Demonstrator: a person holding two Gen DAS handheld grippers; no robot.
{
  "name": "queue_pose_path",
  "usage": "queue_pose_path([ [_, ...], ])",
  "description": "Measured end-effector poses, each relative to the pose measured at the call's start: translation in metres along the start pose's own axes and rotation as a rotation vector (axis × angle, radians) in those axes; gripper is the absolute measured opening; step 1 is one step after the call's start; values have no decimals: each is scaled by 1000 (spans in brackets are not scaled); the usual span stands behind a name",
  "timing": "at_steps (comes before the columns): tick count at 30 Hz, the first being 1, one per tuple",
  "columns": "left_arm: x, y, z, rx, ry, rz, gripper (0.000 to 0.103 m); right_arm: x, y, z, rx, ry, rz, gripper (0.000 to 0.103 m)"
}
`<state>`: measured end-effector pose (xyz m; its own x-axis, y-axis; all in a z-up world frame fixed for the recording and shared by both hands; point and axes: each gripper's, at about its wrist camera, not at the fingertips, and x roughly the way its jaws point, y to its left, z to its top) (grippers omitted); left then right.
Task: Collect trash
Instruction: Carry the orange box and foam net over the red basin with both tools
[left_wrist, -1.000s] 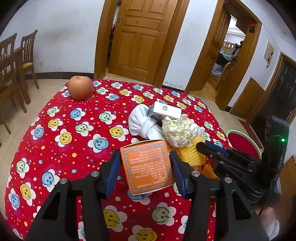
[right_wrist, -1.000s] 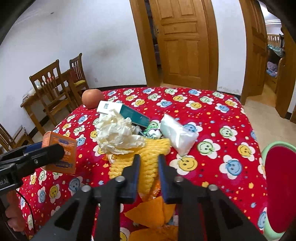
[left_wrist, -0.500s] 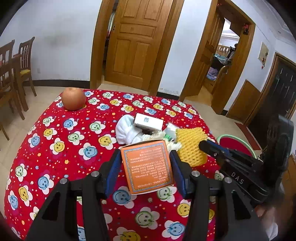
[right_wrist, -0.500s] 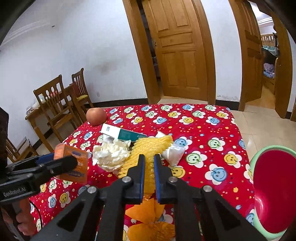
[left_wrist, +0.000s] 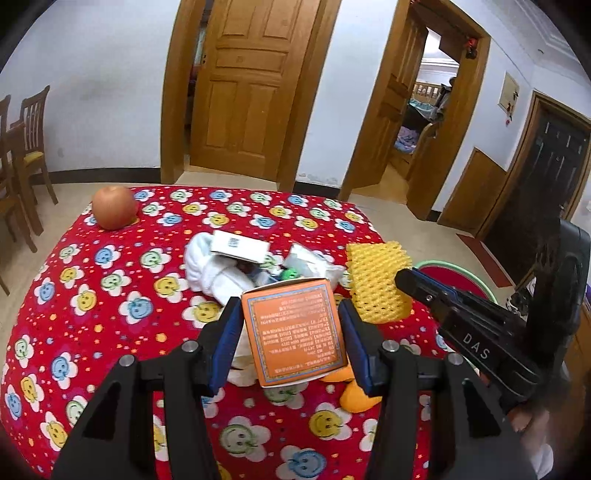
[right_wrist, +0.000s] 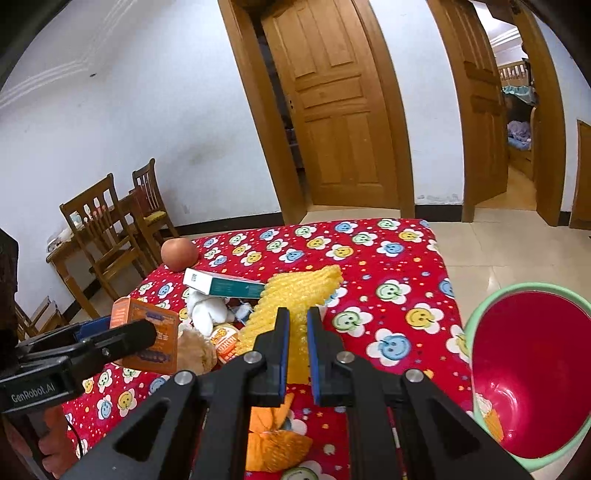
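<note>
Left gripper (left_wrist: 291, 332) jaws pinching orange box (left_wrist: 295, 328), held upright above counter (left_wrist: 110, 295). Right gripper (right_wrist: 295, 343) jaws pressed on yellow foam net (right_wrist: 295, 291), long axis running away toward wooden door (right_wrist: 340, 110). Red smiley cloth; litter clustered mid-counter, apple (right_wrist: 179, 254) at far corner. Red bin (right_wrist: 528, 369) beside right edge; tiled floor open beyond.
</note>
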<state>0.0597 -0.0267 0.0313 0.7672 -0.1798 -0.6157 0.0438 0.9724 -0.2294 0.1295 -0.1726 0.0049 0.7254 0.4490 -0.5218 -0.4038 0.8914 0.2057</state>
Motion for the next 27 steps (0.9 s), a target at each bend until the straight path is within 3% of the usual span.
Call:
queue_pose_path([
  [27,47,-90,4,79,40,-110,54,-48,-82,-8,129,-53,-109,11],
])
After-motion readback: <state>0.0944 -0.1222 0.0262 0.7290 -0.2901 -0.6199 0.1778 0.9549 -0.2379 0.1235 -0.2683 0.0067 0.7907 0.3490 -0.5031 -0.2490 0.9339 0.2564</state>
